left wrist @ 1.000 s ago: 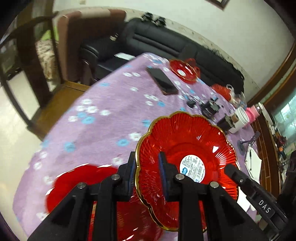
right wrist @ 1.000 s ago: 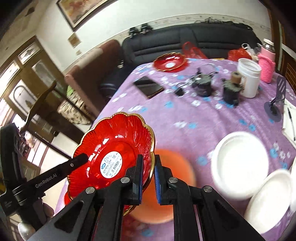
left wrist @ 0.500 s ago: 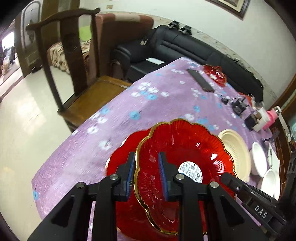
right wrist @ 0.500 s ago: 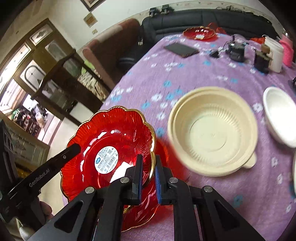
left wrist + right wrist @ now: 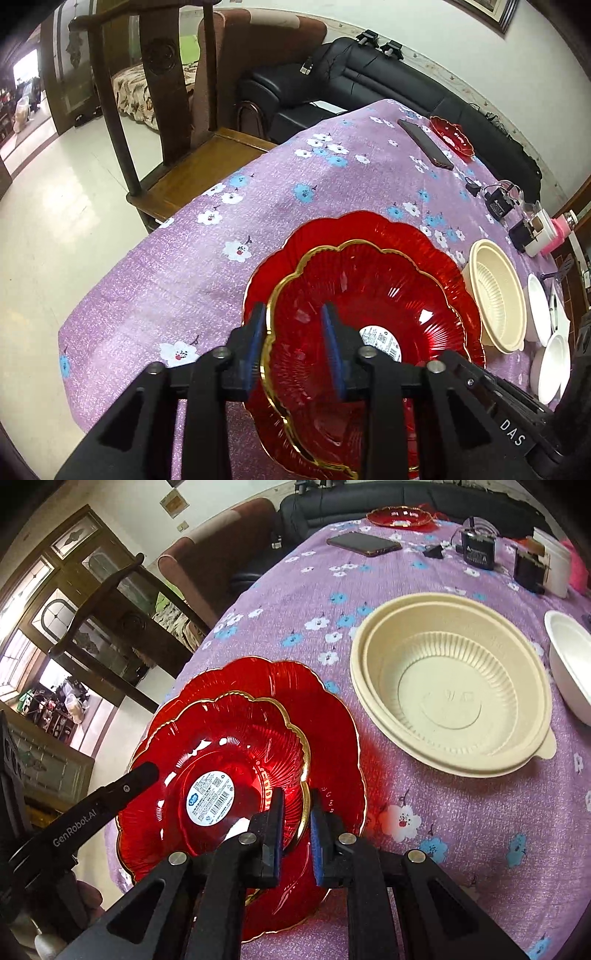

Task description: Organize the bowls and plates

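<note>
Gold-rimmed red plate settling into the larger red plate

The gold-rimmed red plate [image 5: 364, 306] is now sitting nested, cavity up, inside the larger red plate [image 5: 325, 709] on the table [image 5: 184, 280], where half a second ago it was hanging above it; round, it is showing no long axis, its label facing upward. The left hand-held gripper [image 5: 295, 347] is loosening, its jaws standing wider around the near rim than before. The right hand-held gripper [image 5: 296, 825] is straddling the opposite rim, a small gap showing. Beyond and right of it, the beige bowl [image 5: 450, 686] is waiting. The stacking step is looking nearly done.
</note>
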A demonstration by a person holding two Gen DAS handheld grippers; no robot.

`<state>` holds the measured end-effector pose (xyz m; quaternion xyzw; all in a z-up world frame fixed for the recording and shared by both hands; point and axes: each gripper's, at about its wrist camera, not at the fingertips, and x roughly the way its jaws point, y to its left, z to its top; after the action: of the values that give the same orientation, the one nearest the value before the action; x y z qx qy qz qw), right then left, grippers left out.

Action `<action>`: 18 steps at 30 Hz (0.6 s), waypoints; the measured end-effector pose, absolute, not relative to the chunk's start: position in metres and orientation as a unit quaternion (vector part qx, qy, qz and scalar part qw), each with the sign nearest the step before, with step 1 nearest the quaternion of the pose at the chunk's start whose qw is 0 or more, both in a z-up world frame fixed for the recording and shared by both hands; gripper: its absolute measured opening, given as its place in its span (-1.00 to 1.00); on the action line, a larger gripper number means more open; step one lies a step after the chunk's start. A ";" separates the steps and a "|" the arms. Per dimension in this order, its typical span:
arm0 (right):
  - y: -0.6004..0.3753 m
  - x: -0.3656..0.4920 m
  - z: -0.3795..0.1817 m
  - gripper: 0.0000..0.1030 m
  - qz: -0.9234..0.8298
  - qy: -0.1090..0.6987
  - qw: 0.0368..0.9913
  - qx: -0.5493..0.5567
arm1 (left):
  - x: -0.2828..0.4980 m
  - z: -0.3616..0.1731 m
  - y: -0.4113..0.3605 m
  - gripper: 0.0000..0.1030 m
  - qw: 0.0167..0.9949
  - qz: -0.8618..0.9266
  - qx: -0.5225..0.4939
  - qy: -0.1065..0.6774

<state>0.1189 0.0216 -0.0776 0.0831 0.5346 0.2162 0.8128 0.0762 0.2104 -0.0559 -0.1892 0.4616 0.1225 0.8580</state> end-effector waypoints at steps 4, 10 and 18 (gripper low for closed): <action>0.026 0.118 -0.077 -0.70 0.205 0.525 0.823 0.071 | 0.074 -0.055 0.208 0.05 0.858 0.112 -0.193 0.462; 0.037 0.114 -0.072 -0.40 0.200 0.492 0.847 0.025 | 0.068 -0.046 0.205 0.23 0.867 0.096 -0.198 0.447; 0.048 0.096 -0.052 -0.24 0.205 0.428 0.880 -0.025 | 0.058 -0.027 0.207 0.41 0.882 0.105 -0.194 0.417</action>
<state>0.0956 0.0479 -0.0520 -0.0254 0.4277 0.2054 0.8799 0.0583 0.2073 -0.0270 -0.1942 0.4166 0.1049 0.8819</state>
